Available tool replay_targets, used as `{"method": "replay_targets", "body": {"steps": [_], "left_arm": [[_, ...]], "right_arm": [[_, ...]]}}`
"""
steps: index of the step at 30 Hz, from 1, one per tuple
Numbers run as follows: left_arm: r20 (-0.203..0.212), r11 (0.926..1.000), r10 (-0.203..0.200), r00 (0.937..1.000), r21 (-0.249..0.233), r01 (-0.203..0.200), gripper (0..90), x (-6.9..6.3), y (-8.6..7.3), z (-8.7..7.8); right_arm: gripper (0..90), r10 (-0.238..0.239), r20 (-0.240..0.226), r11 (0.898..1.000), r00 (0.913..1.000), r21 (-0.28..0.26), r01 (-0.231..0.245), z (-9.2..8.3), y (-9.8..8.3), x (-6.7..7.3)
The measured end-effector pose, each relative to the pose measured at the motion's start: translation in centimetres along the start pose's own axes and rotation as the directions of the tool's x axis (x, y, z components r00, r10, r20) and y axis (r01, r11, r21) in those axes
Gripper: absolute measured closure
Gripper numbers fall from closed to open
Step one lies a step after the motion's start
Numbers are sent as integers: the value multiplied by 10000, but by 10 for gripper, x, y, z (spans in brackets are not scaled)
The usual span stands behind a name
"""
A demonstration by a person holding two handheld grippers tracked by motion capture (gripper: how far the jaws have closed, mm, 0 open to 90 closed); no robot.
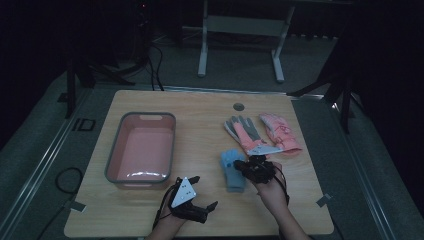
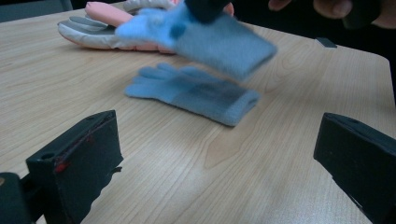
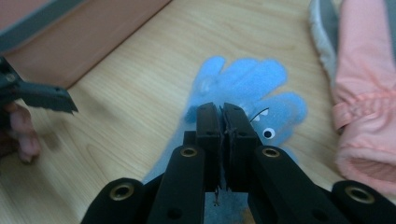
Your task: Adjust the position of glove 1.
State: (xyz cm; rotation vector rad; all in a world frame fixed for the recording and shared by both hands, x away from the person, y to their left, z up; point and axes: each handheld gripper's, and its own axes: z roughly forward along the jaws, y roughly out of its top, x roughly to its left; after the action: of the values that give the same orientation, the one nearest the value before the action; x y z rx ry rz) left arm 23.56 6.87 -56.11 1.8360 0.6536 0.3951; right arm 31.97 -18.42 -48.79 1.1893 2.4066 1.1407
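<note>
Two blue knit gloves are at the table's middle [image 1: 233, 172]. One blue glove [image 2: 191, 93] lies flat on the wood. The other blue glove [image 2: 205, 37] hangs blurred just above it, and my right gripper [image 1: 242, 164] is shut on it. In the right gripper view the black jaws meet [image 3: 223, 116], and the glove's fingers and a printed eye [image 3: 243, 84] spread beyond them. My left gripper [image 1: 202, 191] rests near the front edge. Its jaws stand wide open [image 2: 215, 135] with nothing between them.
A pink basin with a grey rim [image 1: 114, 150] stands at the left. A pair of pink and grey gloves [image 1: 260, 132] lies at the back right, beside the blue ones. Bare wood lies between the basin and the gloves.
</note>
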Motion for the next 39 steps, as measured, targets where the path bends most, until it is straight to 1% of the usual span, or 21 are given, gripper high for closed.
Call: {"method": "replay_targets", "body": {"steps": [3, 7, 11, 13, 14, 16, 18, 20, 24, 31, 32, 33, 34, 35, 36, 37, 39], "left_arm": [[0, 10000, 8, 10000, -1, -8, 8, 0, 0, 0], [0, 10000, 13, 10000, 2, -13, 8, 0, 0, 0], [5, 10000, 26, 10000, 5, -26, 8, 0, 0, 0], [10, 10000, 25, 10000, 12, -25, 8, 0, 0, 0], [9, 10000, 19, 10000, 5, -19, 8, 0, 0, 0], [6, 10000, 22, 10000, -1, -22, 8, 0, 0, 0], [24, 10000, 35, 10000, 3, -35, 8, 0, 0, 0], [22, 10000, 31, 10000, 19, -31, 8, 0, 0, 0], [-8, 10000, 62, 10000, 26, -62, 8, -1, 0, 0], [-144, 9999, 117, 9998, 58, -117, 8, -2, 0, 0], [-144, 9999, 117, 9998, 58, -117, 8, -2, 0, 0], [-190, 9999, 113, 9998, 83, -112, 8, -2, 0, 1], [-227, 9999, 103, 9997, 73, -101, 8, -2, 0, 1], [-221, 10000, 79, 9997, 40, -78, 8, -2, 0, 1], [-181, 10000, 57, 9998, -12, -57, 8, -2, 0, 1], [-105, 10000, 38, 9999, -69, -38, 8, -1, 0, 1], [106, 10000, 88, 9999, -25, -88, 9, -1, 0, 1]], "right_arm": [[864, 197, -187, 9996, 9996, 216, -193, 6, -4, -3], [863, 114, -165, 9987, 9998, 508, -105, 14, -9, -5], [861, 145, -263, 9973, 9995, 722, -126, 20, -12, -9], [861, 164, -297, 9972, 9994, 735, -142, 22, -13, -10], [860, 189, -347, 9962, 9992, 855, -159, 25, -14, -11], [858, 101, -417, 9957, 9991, 925, -62, 29, -17, -13], [855, 44, -334, 9942, 9994, 1076, -7, 32, -19, -15], [853, 88, -288, 9933, 9995, 1158, -54, 35, -21, -17], [844, -3, -93, 9918, 10000, 1281, 15, 39, -25, -20], [835, -165, -21, 9922, 9999, 1237, 166, 41, -28, -19], [835, -298, 3, 9922, 9996, 1208, 295, 41, -29, -18], [826, -298, 3, 9922, 9996, 1208, 295, 41, -29, -18], [780, -270, -83, 9922, 9996, 1219, 278, 40, -28, -17], [752, -256, -116, 9924, 9996, 1200, 269, 39, -27, -17], [712, -260, -118, 9928, 9996, 1171, 272, 37, -26, -16], [670, -322, -223, 9937, 9992, 1063, 344, 34, -25, -16], [584, -458, -379, 9947, 9982, 902, 491, 29, -22, -15]]}}
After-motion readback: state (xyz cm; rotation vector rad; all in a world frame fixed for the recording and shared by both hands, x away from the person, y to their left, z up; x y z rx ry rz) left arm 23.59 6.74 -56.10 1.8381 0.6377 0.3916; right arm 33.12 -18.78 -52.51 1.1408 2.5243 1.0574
